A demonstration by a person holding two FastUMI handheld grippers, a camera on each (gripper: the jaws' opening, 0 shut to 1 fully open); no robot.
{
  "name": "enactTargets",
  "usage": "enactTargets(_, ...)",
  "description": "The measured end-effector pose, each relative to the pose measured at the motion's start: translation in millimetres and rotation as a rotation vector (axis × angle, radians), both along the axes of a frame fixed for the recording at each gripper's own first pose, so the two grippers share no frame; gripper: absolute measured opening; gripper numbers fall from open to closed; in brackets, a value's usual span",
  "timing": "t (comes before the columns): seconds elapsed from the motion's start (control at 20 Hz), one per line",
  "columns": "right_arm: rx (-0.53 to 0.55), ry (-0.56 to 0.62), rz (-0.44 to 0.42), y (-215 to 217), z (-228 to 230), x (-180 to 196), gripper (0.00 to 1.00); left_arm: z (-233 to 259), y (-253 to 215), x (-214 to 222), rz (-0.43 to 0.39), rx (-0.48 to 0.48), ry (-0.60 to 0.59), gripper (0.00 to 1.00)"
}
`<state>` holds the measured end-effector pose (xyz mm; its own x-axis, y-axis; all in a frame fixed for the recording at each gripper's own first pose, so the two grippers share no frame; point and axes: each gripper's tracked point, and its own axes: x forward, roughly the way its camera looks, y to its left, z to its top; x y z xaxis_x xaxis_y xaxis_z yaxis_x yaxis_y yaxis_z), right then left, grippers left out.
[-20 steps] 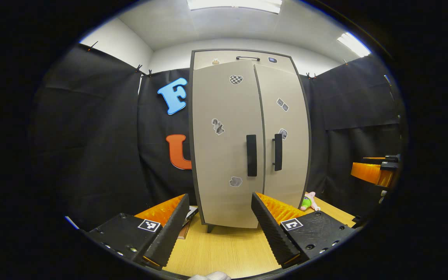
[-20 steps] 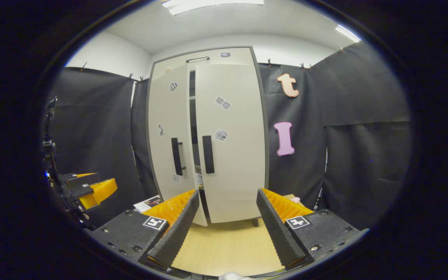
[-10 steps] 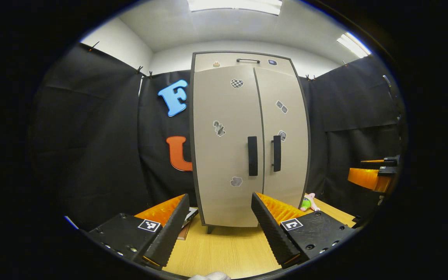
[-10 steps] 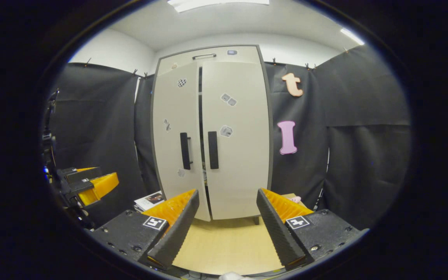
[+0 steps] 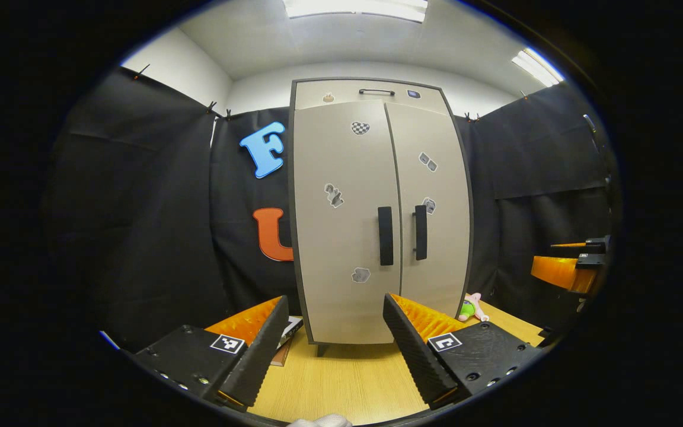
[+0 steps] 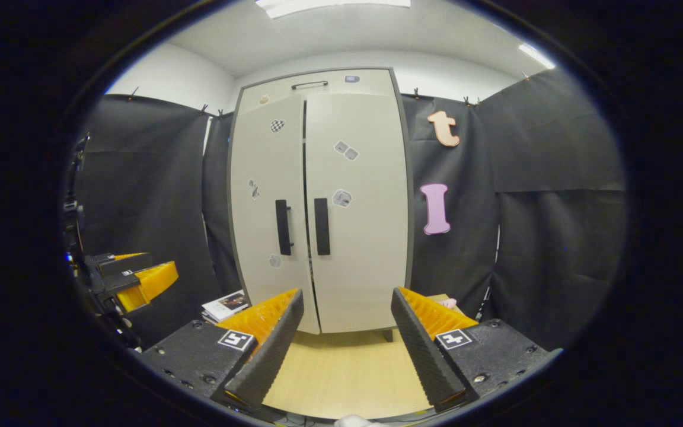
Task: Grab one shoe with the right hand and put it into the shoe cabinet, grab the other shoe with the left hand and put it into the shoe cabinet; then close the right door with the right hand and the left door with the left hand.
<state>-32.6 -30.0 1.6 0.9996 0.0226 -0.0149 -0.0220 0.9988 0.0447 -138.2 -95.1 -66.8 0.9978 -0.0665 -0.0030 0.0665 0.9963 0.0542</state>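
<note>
1. The doors are hiding the cabinet (image 5: 377, 213) interior; the left door (image 5: 341, 225) and right door (image 5: 436, 213) are lying flush.
2. The left gripper (image 5: 329, 350) is hanging released, empty, facing the cabinet, apart from it.
3. The right gripper (image 6: 344, 347) is likewise gaping, empty, before the cabinet.
4. A plush toy (image 5: 469, 307) is lying right of the cabinet.

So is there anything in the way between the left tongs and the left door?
Nothing visible is. The left tongs are open and hold nothing, with bare wooden table between them and the left door. The book lies off to one side, the plush toy to the other.
</note>
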Motion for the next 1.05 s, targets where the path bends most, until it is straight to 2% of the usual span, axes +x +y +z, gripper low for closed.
enactTargets(0.1,0.001,-0.003,0.002,1.3,1.1,-0.3,0.97,1.2,-2.0,-0.8,-0.002,-0.003,0.000,1.00)
enactTargets(0.2,0.001,-0.003,0.006,3.5,1.3,-0.5,0.96,0.7,-2.0,-2.2,-0.004,0.000,-0.001,0.96)
enactTargets(0.35,-0.005,-0.004,0.009,5.5,1.3,-1.5,0.97,0.5,-1.6,-1.0,-0.002,0.003,0.002,0.96)
enactTargets(0.4,-0.004,-0.005,0.010,6.1,1.5,-1.5,0.94,-0.3,-0.6,-0.3,-0.001,0.001,0.002,0.96)
enactTargets(0.5,-0.001,0.000,0.011,6.2,0.5,-1.8,0.97,-0.3,1.1,-0.9,0.001,0.000,0.002,0.96)
enactTargets(0.55,0.000,0.002,0.010,6.3,0.0,-1.9,0.94,-0.2,0.9,-0.7,0.001,0.000,0.003,0.96)
enactTargets(0.6,0.000,0.003,0.009,6.5,-0.3,-2.6,0.97,-1.5,1.4,-1.1,0.001,0.000,0.004,0.96)
enactTargets(1.05,-0.005,0.005,0.004,5.5,1.1,-4.1,0.97,0.8,-0.3,2.2,-0.011,0.001,-0.001,0.96)
